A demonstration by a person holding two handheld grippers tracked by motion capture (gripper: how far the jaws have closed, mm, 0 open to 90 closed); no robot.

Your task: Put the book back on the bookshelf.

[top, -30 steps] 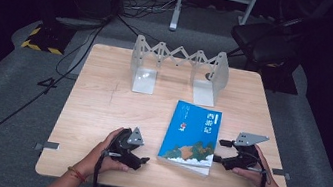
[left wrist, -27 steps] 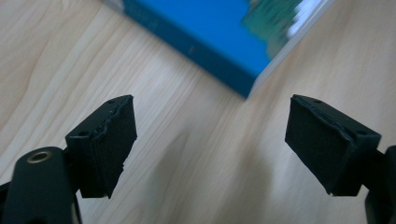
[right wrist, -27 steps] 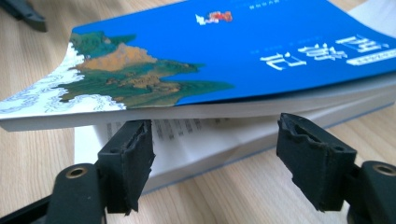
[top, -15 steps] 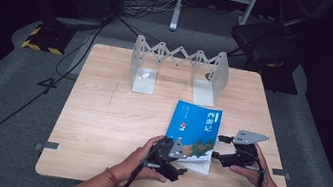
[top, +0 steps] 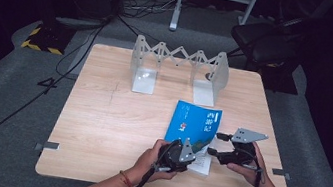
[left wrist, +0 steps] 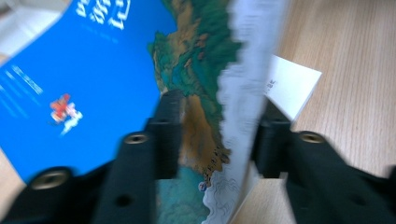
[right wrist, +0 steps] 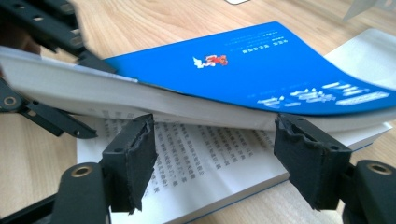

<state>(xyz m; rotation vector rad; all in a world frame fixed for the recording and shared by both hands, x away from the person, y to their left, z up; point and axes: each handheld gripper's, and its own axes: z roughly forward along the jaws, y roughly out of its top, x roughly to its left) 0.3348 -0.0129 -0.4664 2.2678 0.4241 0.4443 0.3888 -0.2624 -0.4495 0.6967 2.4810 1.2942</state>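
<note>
Blue book lies on the tabletop near its front edge. Front cover and a sheaf of pages are pinched and lifted by the left tongs, whose jaws have just been closing. Right tongs are held agape at the opened pages, gripping nothing.

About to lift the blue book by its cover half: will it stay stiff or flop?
Likely floppy: the book already bows where the left tongs pinch cover and pages. Lower pages lie flat, so it may fan open. Probably light; its glossy cover could slip.
</note>
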